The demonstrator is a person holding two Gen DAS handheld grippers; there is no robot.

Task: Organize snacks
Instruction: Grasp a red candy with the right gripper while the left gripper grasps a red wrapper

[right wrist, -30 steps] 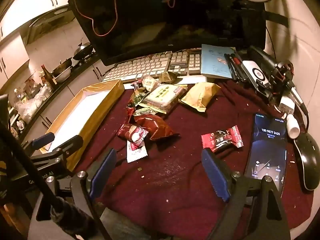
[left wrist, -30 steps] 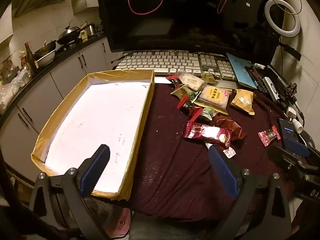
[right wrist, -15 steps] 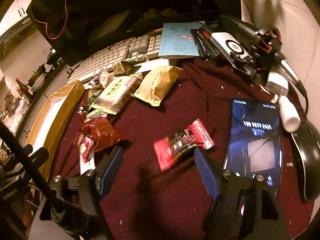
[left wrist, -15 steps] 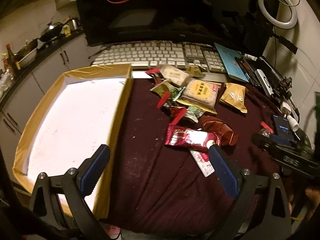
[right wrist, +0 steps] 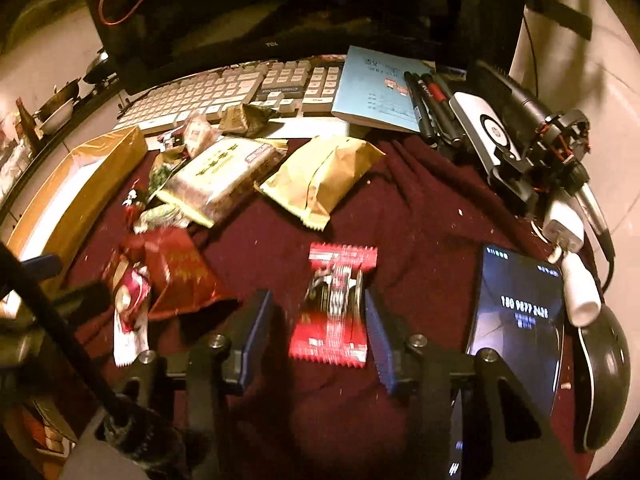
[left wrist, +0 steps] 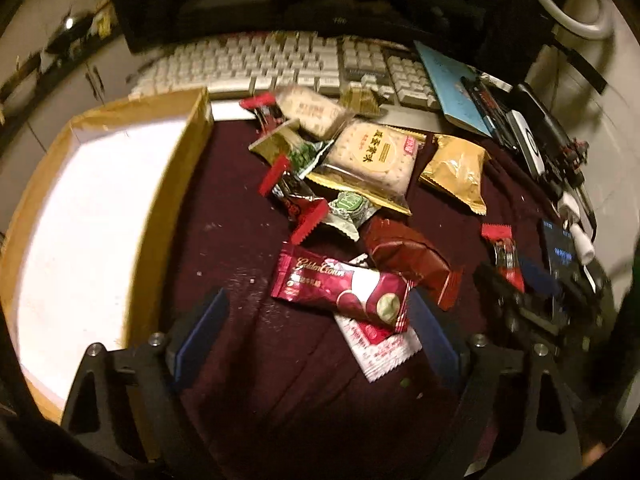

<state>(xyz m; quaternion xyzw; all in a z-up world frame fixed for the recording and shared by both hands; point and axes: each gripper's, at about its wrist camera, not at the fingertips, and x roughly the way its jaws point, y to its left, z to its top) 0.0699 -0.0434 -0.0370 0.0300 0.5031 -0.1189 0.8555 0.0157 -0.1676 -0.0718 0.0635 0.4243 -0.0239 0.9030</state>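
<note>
A heap of wrapped snacks lies on the dark red cloth. My left gripper hangs low over a crimson "Golden Crown" pack and a white-and-red sachet. Its jaws are wide and closing, and the pads do not press on either. My right gripper straddles a small red packet. Its jaws are closing; the right pad is near the wrapper's edge and the left pad stands apart. The cardboard box with a white floor sits at the left.
A keyboard and a dark monitor stand behind the heap. A blue booklet, pens, a lit phone and a black mouse crowd the right side. A gold pouch and a large cracker pack lie mid-cloth.
Both grippers have come down and forward towards the snacks. The left one has shifted right from over the box to the crimson pack. The right jaws have narrowed round the red packet.
</note>
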